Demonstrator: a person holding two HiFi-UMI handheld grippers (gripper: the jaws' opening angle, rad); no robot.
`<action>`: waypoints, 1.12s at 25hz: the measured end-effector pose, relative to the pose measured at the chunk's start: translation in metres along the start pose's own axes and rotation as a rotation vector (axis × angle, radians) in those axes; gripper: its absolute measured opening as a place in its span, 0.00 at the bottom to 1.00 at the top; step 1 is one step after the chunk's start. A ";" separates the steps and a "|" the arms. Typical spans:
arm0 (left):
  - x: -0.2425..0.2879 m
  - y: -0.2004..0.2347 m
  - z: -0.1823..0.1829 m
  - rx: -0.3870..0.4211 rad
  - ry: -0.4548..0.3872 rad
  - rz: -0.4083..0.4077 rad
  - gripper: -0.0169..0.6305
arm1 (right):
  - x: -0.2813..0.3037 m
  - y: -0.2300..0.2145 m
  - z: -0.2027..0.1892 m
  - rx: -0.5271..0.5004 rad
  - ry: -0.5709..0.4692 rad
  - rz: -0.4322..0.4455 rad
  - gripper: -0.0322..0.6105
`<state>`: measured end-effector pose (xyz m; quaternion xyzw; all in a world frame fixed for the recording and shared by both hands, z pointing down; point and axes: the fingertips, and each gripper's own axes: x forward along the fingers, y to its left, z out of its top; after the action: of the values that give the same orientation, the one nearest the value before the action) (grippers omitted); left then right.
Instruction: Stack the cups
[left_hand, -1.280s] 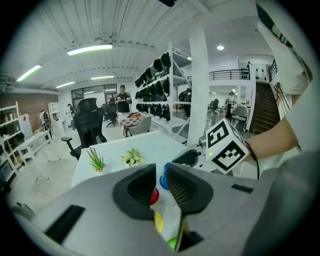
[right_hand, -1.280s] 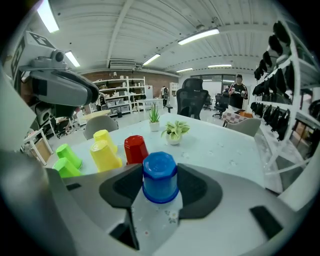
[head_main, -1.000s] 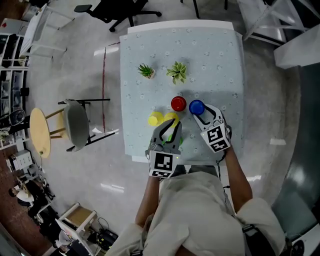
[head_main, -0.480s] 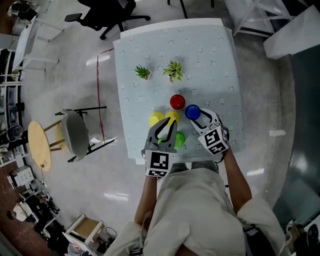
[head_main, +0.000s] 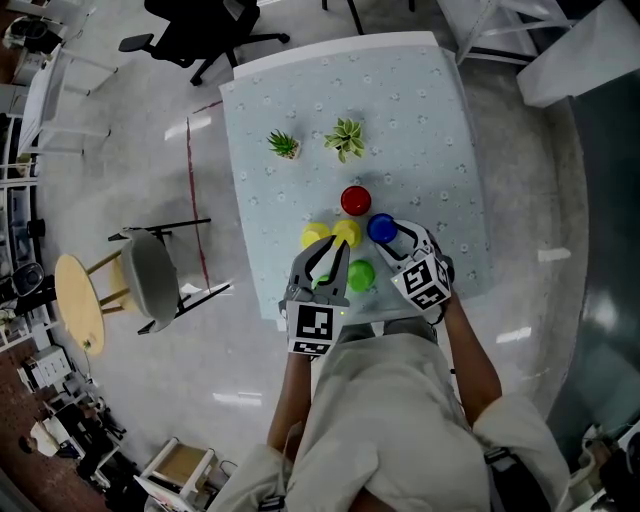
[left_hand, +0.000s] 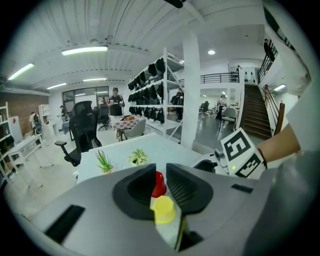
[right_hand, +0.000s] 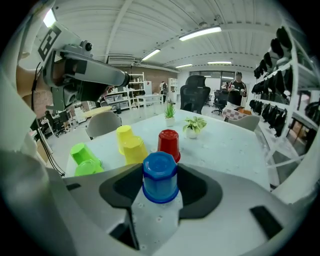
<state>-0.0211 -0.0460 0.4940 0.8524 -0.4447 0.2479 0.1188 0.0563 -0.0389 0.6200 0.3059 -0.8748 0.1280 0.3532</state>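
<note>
Several small cups stand upside down on the pale table (head_main: 440, 130). My right gripper (head_main: 394, 238) (right_hand: 160, 176) is shut on the blue cup (head_main: 380, 228) (right_hand: 160, 175), its pads pressing on the cup's two sides. The red cup (head_main: 355, 200) (right_hand: 168, 142) stands just beyond it, with two yellow cups (head_main: 346, 233) (head_main: 314, 237) (right_hand: 131, 146) to its left. One green cup (head_main: 360, 275) shows beside my left gripper (head_main: 335, 262) (left_hand: 161, 172), which is shut and empty and partly hides a second green cup (right_hand: 82, 152). Between its jaws I see a yellow cup (left_hand: 164, 210) and the red cup (left_hand: 159, 184).
Two small potted plants (head_main: 285, 144) (head_main: 347, 138) stand at the middle of the table. A grey chair (head_main: 150, 265) and a round wooden stool (head_main: 80, 300) are on the floor to the left. The table's near edge (head_main: 380, 320) lies just below the grippers.
The right gripper has drawn the blue cup toward the near edge, away from the red cup. The left gripper has shifted a little, and the green cup beside it shows more.
</note>
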 end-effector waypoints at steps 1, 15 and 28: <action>-0.001 0.001 0.000 0.001 0.000 0.000 0.14 | 0.001 0.002 0.000 -0.001 0.002 0.000 0.38; -0.025 0.017 -0.006 0.004 -0.015 0.010 0.14 | 0.013 0.017 -0.004 -0.001 0.020 -0.005 0.39; -0.047 0.026 -0.017 0.009 -0.026 -0.001 0.14 | -0.018 0.028 0.006 0.013 -0.012 -0.063 0.46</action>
<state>-0.0710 -0.0209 0.4830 0.8563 -0.4446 0.2389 0.1093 0.0459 -0.0120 0.6035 0.3365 -0.8660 0.1208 0.3497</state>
